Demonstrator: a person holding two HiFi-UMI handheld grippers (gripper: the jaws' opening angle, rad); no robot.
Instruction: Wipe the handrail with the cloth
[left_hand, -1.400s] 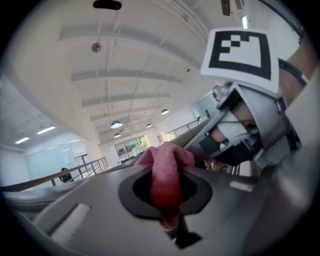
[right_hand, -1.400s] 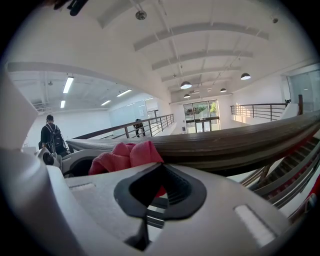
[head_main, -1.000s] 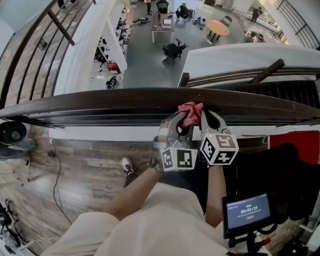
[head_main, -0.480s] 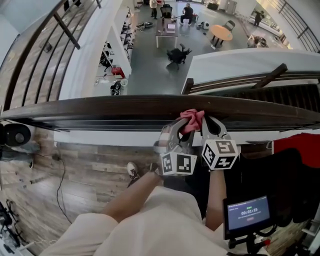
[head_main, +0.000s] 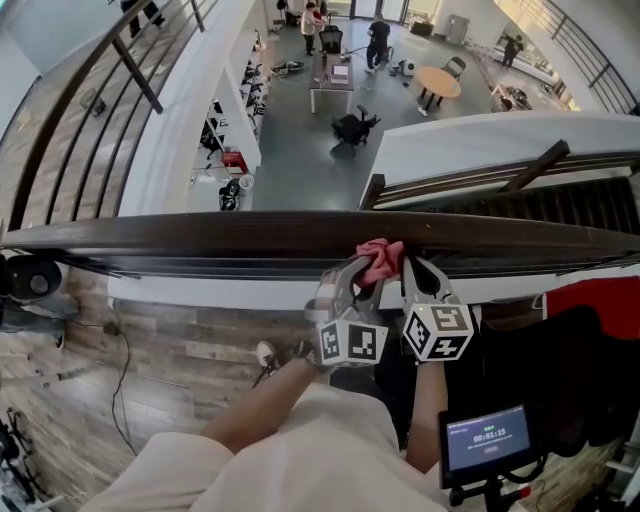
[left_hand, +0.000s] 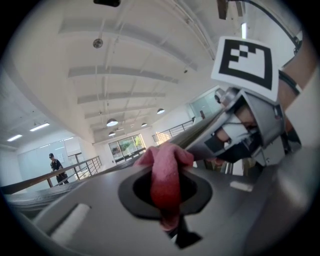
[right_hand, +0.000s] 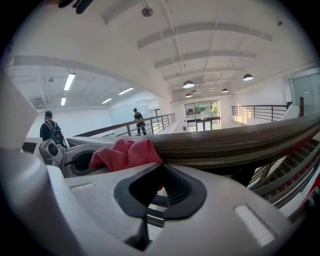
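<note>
with the left tool (head_main: 366, 270) pinching the pink cloth (head_main: 383, 254) at its tips against the handrail (head_main: 200, 232) and the right tool (head_main: 409, 263) pressed together empty alongside, press the cloth down firmly and slide evenly.

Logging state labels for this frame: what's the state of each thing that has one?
cloth: bunched, against the handrail's near edge.
left gripper: shut on the cloth.
right gripper: shut, empty, beside the cloth.
handrail: cloth touching its near edge only.
screen: lit.
</note>
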